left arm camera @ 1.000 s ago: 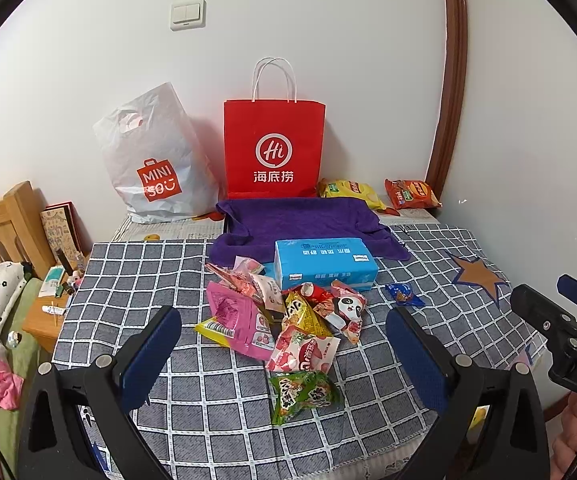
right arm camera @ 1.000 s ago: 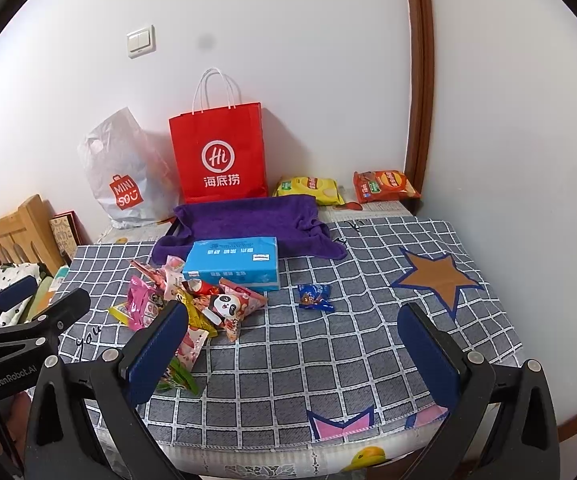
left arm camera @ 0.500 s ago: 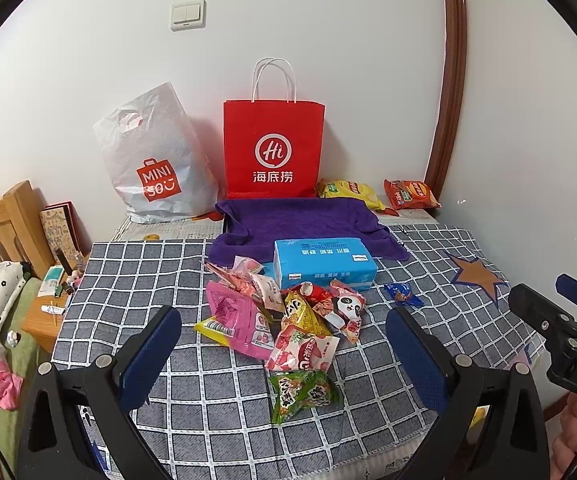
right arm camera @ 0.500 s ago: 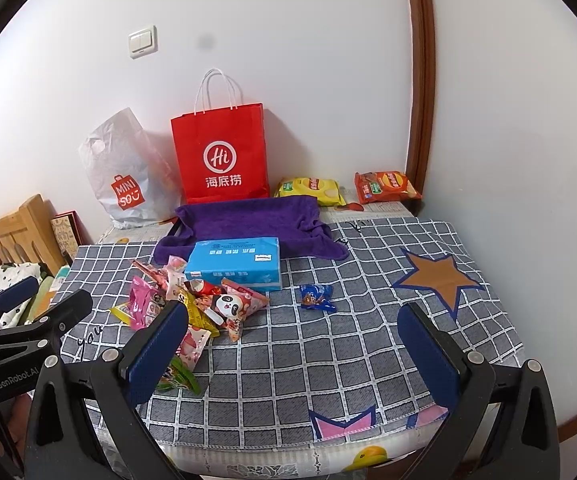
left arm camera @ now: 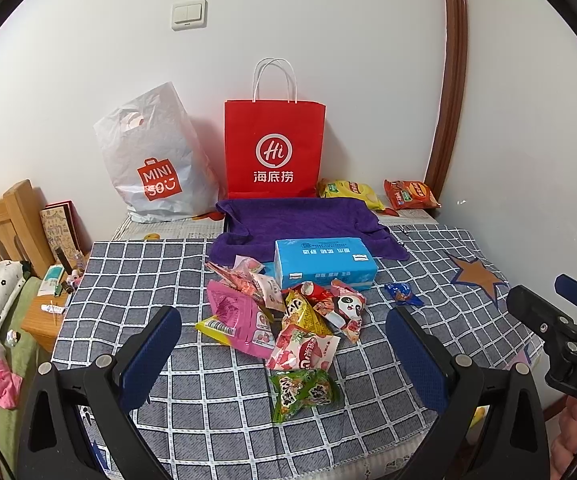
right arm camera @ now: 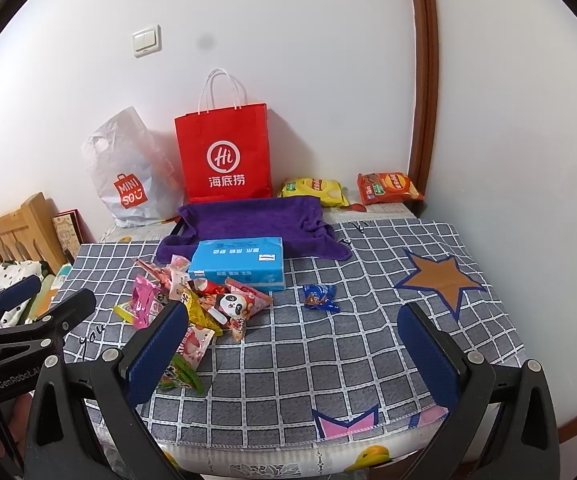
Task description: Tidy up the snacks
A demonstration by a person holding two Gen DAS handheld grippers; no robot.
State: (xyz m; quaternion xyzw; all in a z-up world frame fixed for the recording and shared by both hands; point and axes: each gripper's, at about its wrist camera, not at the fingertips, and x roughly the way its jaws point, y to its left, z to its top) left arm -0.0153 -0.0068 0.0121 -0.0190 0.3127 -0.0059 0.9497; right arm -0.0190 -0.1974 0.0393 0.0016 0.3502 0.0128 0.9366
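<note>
A heap of small snack packets (left arm camera: 288,320) (right arm camera: 208,304) lies on the grey checked cloth (left arm camera: 136,280), in front of a blue tissue box (left arm camera: 324,262) (right arm camera: 238,262). One blue wrapped snack (left arm camera: 402,294) (right arm camera: 320,298) lies apart to the right. A green packet (left arm camera: 304,394) is nearest me. My left gripper (left arm camera: 284,356) hangs open above the table's near edge, with nothing between its fingers. My right gripper (right arm camera: 292,352) is open too, right of the heap. A yellow chip bag (left arm camera: 348,192) (right arm camera: 314,190) and an orange chip bag (left arm camera: 410,194) (right arm camera: 388,188) lie at the back right.
A red paper bag (left arm camera: 274,148) (right arm camera: 224,156) and a white plastic bag (left arm camera: 154,160) (right arm camera: 128,172) stand against the back wall. A purple towel (left arm camera: 300,220) (right arm camera: 256,220) lies behind the tissue box. A wooden bed frame (left arm camera: 4,220) and bedside clutter are to the left.
Both views have shifted only slightly; the grippers have stayed open and the snacks have not moved.
</note>
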